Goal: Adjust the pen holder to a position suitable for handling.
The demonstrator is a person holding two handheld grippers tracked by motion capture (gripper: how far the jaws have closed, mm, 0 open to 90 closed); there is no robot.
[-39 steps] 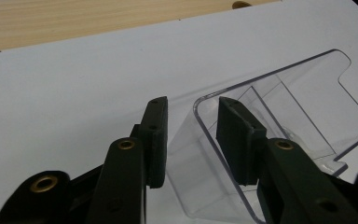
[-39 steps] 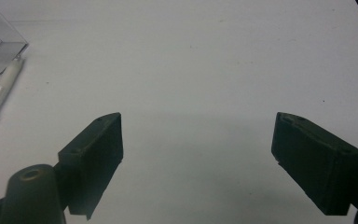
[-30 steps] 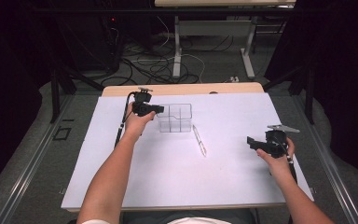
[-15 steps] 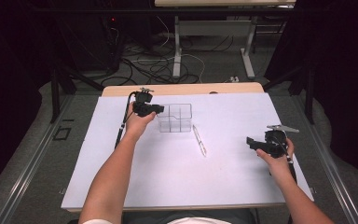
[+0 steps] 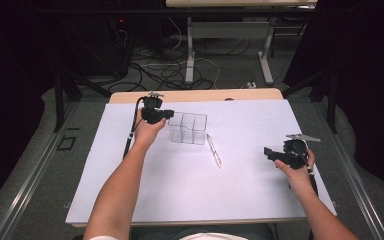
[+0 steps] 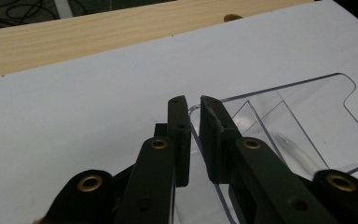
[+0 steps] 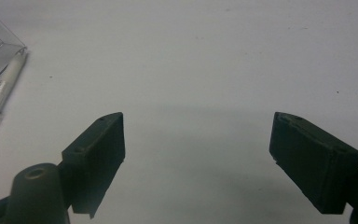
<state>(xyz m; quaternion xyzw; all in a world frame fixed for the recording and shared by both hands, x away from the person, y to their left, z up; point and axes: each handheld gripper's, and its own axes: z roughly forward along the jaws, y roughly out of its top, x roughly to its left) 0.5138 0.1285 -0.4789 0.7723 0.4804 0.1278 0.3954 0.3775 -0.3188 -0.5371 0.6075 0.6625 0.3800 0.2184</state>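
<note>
Clear organiser (image 5: 187, 128): transparent plastic, open top, inner dividers, rounded corners. Sits at table (image 5: 240, 200) 12 o'clock, far centre. Judged light, rigid, slick, liable to skid or crack if squeezed hard; thin wall rim is best hold.

Left gripper (image 6: 193, 103): jaws nearly closed, pinching organiser's near wall at its 9 o'clock edge, one jaw inside, one outside.

Right gripper (image 7: 198, 140): jaws wide apart, holding nothing, at table 3 o'clock.

Pen (image 5: 213, 150): just beside organiser at its 5 o'clock, flat on table.

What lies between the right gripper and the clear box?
A pen lies between the right gripper and the clear box on the white table, seen in the high view.
</note>
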